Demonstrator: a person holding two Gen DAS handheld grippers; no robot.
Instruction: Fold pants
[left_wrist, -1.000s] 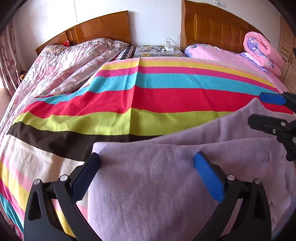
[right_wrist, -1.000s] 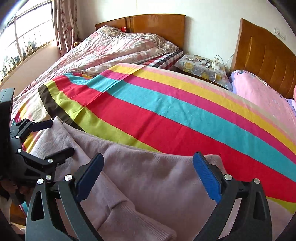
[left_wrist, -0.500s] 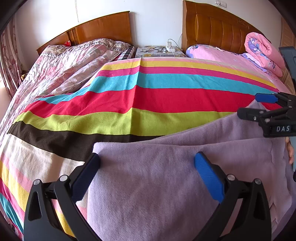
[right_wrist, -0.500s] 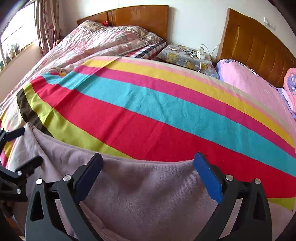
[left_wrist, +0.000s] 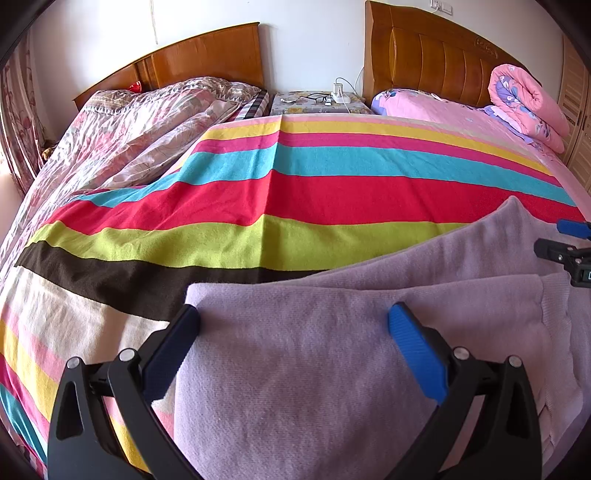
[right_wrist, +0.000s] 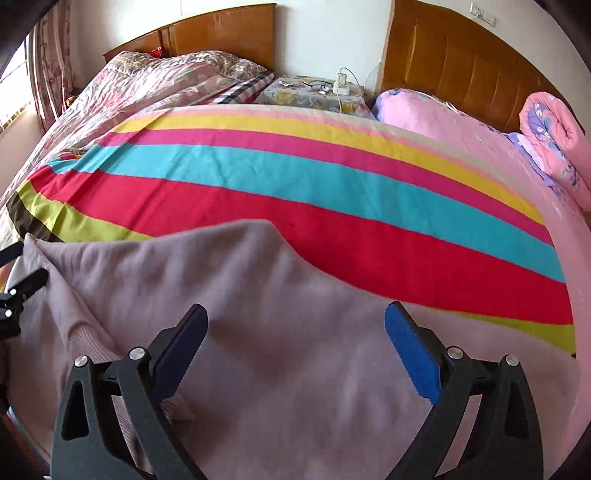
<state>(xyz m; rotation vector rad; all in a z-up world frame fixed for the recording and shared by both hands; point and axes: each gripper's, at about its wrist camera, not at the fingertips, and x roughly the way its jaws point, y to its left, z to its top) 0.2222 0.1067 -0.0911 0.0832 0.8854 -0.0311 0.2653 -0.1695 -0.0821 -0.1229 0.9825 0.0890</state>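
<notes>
Lilac knit pants (left_wrist: 303, 369) lie folded on the striped blanket (left_wrist: 295, 199) at the near edge of the bed. They also fill the near half of the right wrist view (right_wrist: 277, 332). My left gripper (left_wrist: 293, 325) is open just above the pants' left end, holding nothing. My right gripper (right_wrist: 295, 325) is open over the pants' right part, holding nothing. The right gripper's tips show at the right edge of the left wrist view (left_wrist: 569, 240). The left gripper shows at the left edge of the right wrist view (right_wrist: 18, 288).
A second bed with a floral quilt (left_wrist: 122, 133) lies to the left. A nightstand (left_wrist: 317, 101) with a charger and glasses stands between the wooden headboards. A rolled pink quilt (left_wrist: 528, 103) sits at the far right, on pink bedding.
My right gripper has swung right and back, so its view now centres on the pants' right part. The left gripper has stayed nearly still. Both stay open.
</notes>
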